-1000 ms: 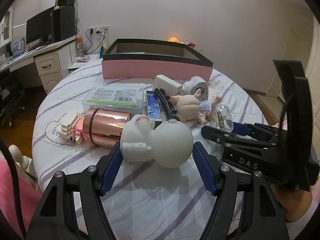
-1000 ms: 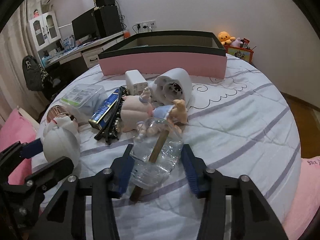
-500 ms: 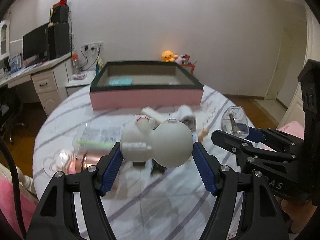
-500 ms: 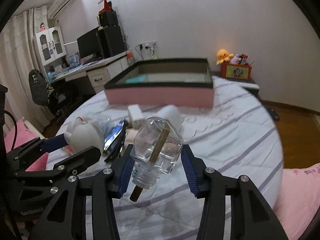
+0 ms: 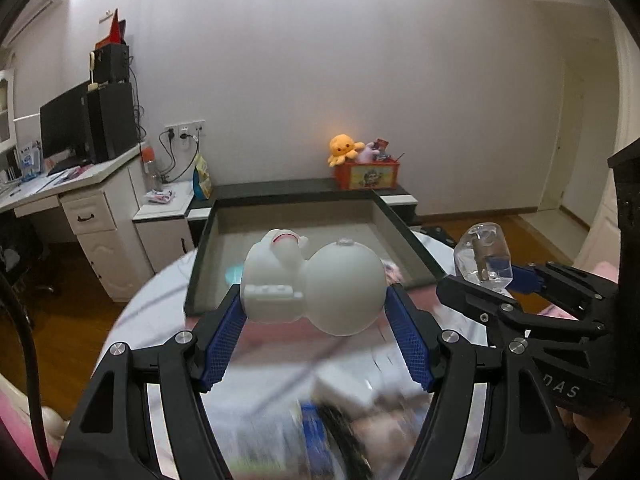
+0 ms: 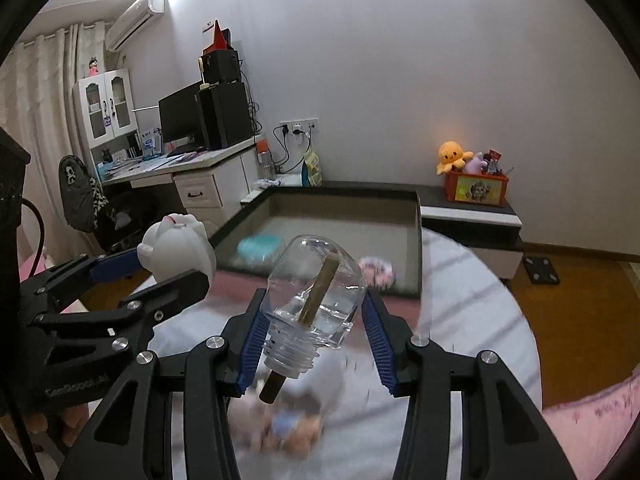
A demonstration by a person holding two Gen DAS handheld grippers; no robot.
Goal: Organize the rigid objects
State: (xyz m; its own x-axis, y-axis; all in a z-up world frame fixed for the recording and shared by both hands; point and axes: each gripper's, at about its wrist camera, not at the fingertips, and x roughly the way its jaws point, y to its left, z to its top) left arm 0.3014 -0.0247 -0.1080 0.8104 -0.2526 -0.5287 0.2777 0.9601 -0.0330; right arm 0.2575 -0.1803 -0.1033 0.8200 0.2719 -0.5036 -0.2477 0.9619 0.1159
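Note:
My left gripper point(image 5: 316, 340) is shut on a white rounded figurine point(image 5: 312, 280), held in the air in front of the open pink box with a dark rim point(image 5: 304, 236). My right gripper point(image 6: 312, 344) is shut on a clear glass bottle with a brown stick inside point(image 6: 316, 296); it shows at the right of the left wrist view point(image 5: 484, 256). The figurine shows at the left of the right wrist view point(image 6: 176, 244). The box point(image 6: 418, 240) lies beyond both grippers and holds a teal item point(image 6: 256, 246).
Blurred items lie on the striped round table point(image 5: 272, 404) below the grippers, among them a doll point(image 6: 292, 428). A white desk with a monitor point(image 5: 68, 128) stands at the left. An orange toy box with plush toys point(image 6: 476, 184) sits on a low cabinet behind.
Both grippers have lifted their objects off the table and moved forward toward the box. The table items have dropped low in view and blurred.

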